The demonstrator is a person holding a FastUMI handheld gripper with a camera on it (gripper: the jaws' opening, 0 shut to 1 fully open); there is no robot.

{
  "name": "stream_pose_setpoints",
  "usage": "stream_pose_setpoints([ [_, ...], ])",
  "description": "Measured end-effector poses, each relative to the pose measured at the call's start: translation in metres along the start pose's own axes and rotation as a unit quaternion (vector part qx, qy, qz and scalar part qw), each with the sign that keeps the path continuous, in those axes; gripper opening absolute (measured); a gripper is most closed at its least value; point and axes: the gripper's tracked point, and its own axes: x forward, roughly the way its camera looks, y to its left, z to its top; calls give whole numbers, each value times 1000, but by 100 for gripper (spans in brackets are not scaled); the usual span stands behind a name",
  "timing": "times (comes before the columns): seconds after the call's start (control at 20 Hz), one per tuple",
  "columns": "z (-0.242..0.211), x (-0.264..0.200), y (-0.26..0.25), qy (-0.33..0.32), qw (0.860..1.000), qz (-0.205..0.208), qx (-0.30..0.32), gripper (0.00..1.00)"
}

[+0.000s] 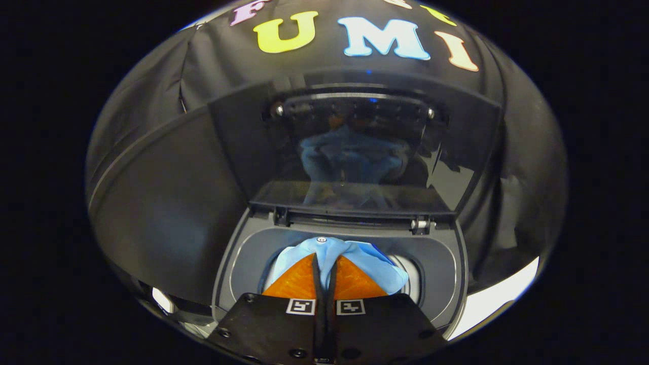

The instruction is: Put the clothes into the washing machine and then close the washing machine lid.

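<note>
Closing in at the very front, the gripper [324, 263] is clenching its two fingers almost together on a fold of the light blue garment [370, 266], which is bunching up around and just ahead of the fingertips; pinching a fold this way is what is letting the soft cloth hang as one bundle instead of spilling out. Behind and around everything, the washing machine [451, 274] is sitting with its top facing up, its grey rim ringing the round drum opening [413, 279], and the garment is hanging over that opening, apparently already low at the mouth, so that letting go should drop it inside and not onto the rim. Beyond the fingers, the washing machine lid [365, 152] is standing propped upright on its hinges [418, 224] at the back edge, its dark glossy panel reflecting the blue cloth; it is being left raised so the mouth is free for loading. By my reading the loading step is nearing release, while closing the lid is not yet done.
</note>
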Motion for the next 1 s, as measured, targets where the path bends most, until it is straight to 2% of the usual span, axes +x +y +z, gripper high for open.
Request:
stream_pose_setpoints([
  [0.25,-47,42,-14,70,997,-17,30,1],
  [0.45,-74,51,-18,101,992,-27,76,1],
  [0.6,-81,54,-20,106,989,-37,99,1],
  [1.0,-88,50,-20,109,987,-50,103,2],
])
